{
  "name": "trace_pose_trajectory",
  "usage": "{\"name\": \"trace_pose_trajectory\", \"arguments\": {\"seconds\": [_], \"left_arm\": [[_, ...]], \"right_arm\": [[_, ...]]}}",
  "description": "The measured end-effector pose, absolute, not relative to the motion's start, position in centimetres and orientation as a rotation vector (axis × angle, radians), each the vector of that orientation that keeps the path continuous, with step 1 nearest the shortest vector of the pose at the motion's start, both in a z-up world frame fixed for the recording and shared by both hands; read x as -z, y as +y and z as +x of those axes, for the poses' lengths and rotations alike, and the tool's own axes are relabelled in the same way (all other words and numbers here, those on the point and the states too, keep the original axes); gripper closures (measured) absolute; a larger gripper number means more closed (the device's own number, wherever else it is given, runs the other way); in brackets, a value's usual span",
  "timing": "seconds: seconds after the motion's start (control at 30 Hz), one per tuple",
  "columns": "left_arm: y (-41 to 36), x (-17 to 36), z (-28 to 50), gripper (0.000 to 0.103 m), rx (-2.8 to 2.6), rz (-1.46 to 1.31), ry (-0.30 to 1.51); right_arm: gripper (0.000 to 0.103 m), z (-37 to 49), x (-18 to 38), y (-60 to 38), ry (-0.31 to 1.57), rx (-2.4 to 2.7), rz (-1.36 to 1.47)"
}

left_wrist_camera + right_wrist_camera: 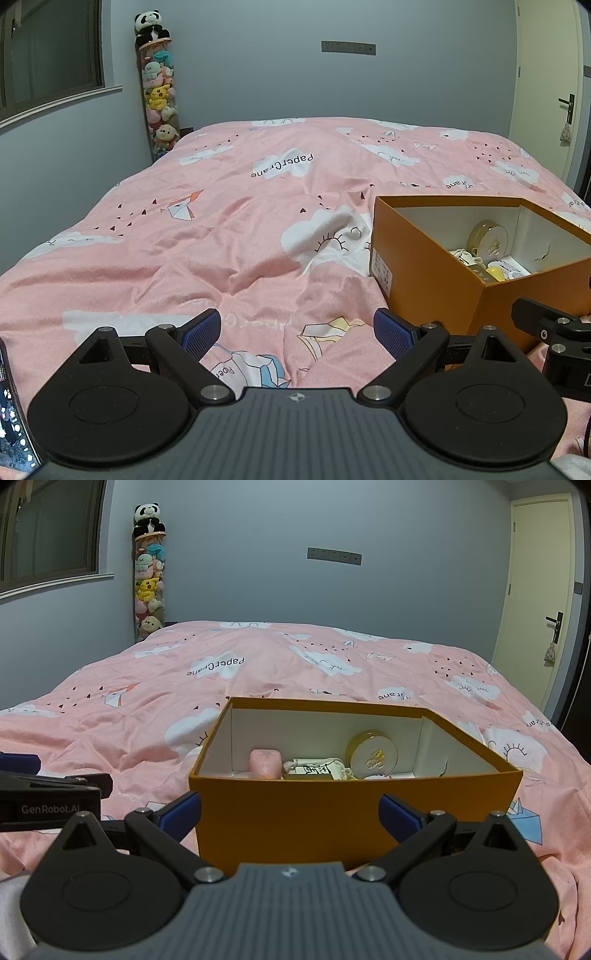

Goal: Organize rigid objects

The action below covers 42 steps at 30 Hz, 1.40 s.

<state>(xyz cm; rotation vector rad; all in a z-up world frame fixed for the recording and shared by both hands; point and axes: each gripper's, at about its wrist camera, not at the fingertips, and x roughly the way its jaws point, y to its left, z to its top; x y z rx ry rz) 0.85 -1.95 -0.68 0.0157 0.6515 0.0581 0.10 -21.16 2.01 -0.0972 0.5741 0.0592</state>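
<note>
Both grippers' fingers (201, 332) spread, empty; orange box (288, 812) on pink duvet (184, 240).

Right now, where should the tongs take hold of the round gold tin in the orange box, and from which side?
Grip the round gold tin across its rim, coming from above: it leans tilted against the orange cardboard box's back wall, and the walls block any sideways approach.
</note>
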Motion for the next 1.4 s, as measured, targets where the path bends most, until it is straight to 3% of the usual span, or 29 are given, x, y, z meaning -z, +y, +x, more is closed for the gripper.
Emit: {"name": "trace_pose_trajectory", "arguments": {"seconds": [1.4], "left_arm": [[-1.96,0.63,0.86,0.000,-0.058,0.017,0.650]], "right_arm": [[0.003,0.28,-1.78,-21.35,0.581,-0.055,-0.094]]}}
